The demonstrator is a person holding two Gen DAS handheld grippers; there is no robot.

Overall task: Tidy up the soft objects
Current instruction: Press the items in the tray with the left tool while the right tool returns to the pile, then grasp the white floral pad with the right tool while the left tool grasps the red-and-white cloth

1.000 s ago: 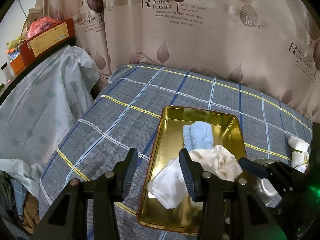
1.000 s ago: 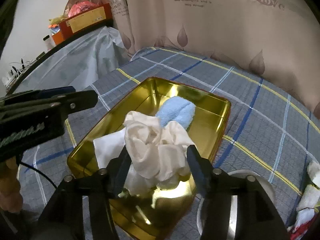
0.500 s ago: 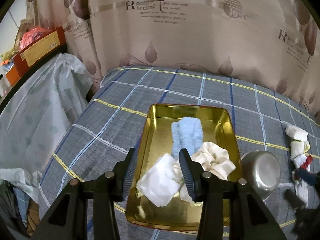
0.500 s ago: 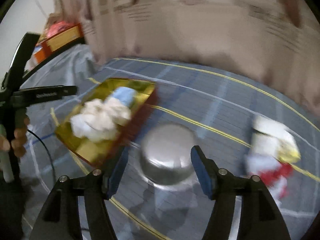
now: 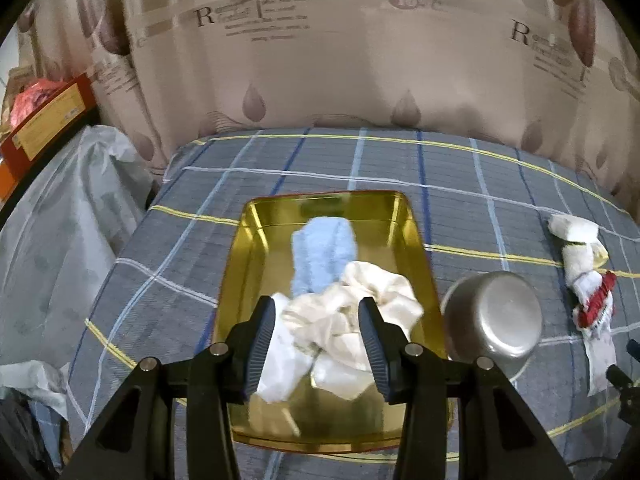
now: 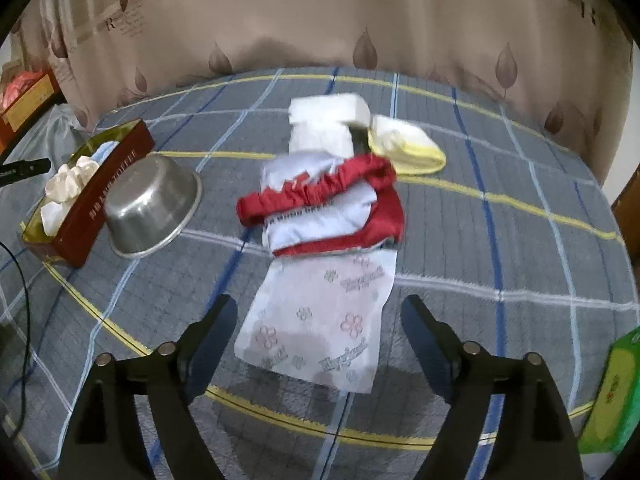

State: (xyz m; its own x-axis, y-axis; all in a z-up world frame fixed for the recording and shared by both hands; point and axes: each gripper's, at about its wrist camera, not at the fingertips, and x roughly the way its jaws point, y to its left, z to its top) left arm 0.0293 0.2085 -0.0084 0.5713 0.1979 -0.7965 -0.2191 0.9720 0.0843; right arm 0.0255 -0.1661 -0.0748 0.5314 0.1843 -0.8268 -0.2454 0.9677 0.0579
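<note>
A gold tray (image 5: 416,240) on the plaid bed holds a light blue towel (image 5: 322,254), a cream cloth (image 5: 360,304) and a white cloth (image 5: 286,360). My left gripper (image 5: 316,344) is open and empty above the tray's near end. My right gripper (image 6: 320,332) is open and empty over a printed tissue sheet (image 6: 320,320). Beyond the sheet lie a red and white garment (image 6: 324,204), a white folded cloth (image 6: 324,120) and a yellow-edged cloth (image 6: 404,144). The tray also shows in the right wrist view (image 6: 108,196) at the left.
An upturned steel bowl (image 5: 492,320) lies right of the tray, also in the right wrist view (image 6: 148,204). A green pack (image 6: 612,396) sits at the bed's right edge. A curtain (image 5: 320,60) hangs behind. A covered shelf (image 5: 60,208) stands left. A cable (image 6: 20,300) runs at the left.
My right gripper left the cream cloth in the tray and swung right to the pile of loose items, opening wider. My left gripper backed off and shifted slightly right.
</note>
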